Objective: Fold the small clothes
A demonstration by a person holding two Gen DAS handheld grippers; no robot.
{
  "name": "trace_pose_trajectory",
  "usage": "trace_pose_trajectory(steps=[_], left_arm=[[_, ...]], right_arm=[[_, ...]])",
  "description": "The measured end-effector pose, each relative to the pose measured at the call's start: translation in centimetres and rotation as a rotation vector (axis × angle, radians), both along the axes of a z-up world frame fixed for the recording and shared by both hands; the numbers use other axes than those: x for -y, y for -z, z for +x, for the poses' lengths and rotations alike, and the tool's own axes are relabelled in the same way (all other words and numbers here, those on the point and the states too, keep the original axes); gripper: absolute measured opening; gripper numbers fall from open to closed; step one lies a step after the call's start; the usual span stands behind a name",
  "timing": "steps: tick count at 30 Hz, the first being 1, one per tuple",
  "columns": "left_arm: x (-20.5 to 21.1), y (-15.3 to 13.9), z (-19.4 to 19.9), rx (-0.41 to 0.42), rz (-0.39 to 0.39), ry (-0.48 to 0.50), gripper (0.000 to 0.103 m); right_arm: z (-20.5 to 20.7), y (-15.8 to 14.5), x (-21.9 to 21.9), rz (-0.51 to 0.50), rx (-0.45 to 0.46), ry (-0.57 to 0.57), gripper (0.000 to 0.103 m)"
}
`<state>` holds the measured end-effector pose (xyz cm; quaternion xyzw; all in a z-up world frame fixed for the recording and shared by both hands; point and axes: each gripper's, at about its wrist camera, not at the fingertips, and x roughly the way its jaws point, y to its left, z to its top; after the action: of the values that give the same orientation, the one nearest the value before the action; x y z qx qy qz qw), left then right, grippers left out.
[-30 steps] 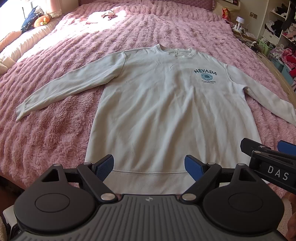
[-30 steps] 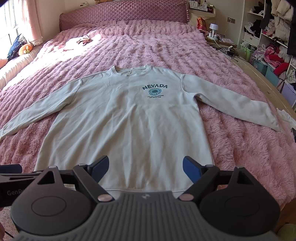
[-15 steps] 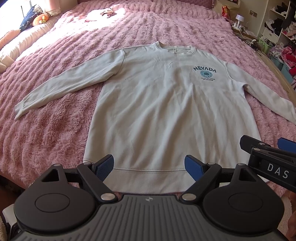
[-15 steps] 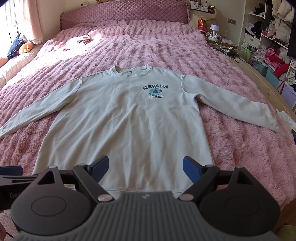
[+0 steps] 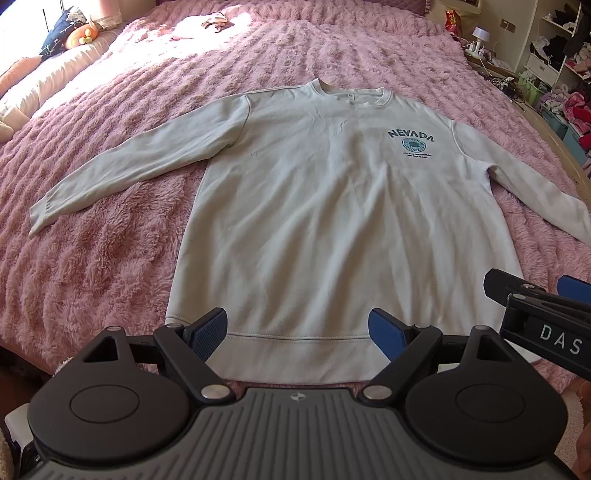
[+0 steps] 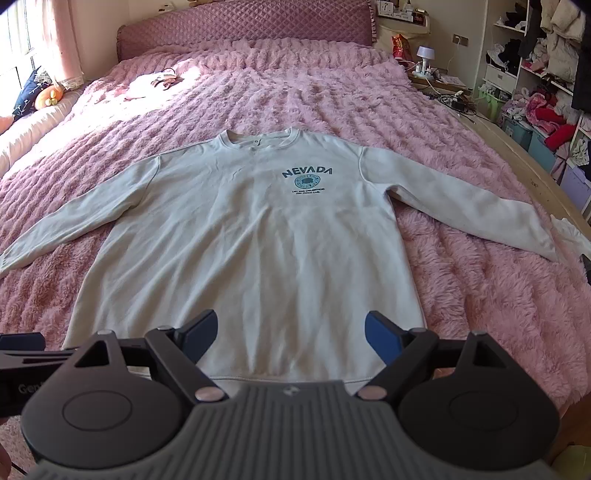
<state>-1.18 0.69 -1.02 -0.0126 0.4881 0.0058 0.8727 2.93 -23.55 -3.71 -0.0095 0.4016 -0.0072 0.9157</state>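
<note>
A pale long-sleeved sweatshirt [image 5: 314,206] [image 6: 258,236] printed NEVADA lies flat and face up on the pink fluffy bedspread, both sleeves spread outward, hem toward me. My left gripper [image 5: 297,330] hovers open just above the hem's middle, nothing between its blue pads. My right gripper [image 6: 290,336] is also open over the hem, empty; it shows at the right edge of the left wrist view [image 5: 535,295]. The left sleeve cuff [image 5: 40,218] rests far left; the right cuff [image 6: 543,247] lies near the bed's right edge.
The pink bedspread [image 6: 332,92] stretches to a quilted headboard [image 6: 243,29]. A small garment [image 6: 155,79] lies near the top left. Pillows and a plush toy [image 5: 79,35] sit left. Shelves and bins of clothes [image 6: 535,110] line the right side past the wooden bed edge.
Both grippers have crept slightly forward and lower toward the hem; the sweatshirt sits a little lower in the left view. Both stay open, and the cloth has not moved.
</note>
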Motion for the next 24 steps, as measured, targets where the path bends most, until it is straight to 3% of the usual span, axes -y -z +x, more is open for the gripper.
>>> trace_pose_trajectory(steps=[17,24], left_arm=[[0.5,0.7,0.7,-0.008,0.017,0.016,0.101],[2.1,0.8,3.1,0.004,-0.038,0.089,0.101]], right_arm=[[0.8,0.7,0.7,-0.002,-0.01,0.023,0.083],[2.0,0.6,2.9,-0.056,0.033,0.083,0.083]])
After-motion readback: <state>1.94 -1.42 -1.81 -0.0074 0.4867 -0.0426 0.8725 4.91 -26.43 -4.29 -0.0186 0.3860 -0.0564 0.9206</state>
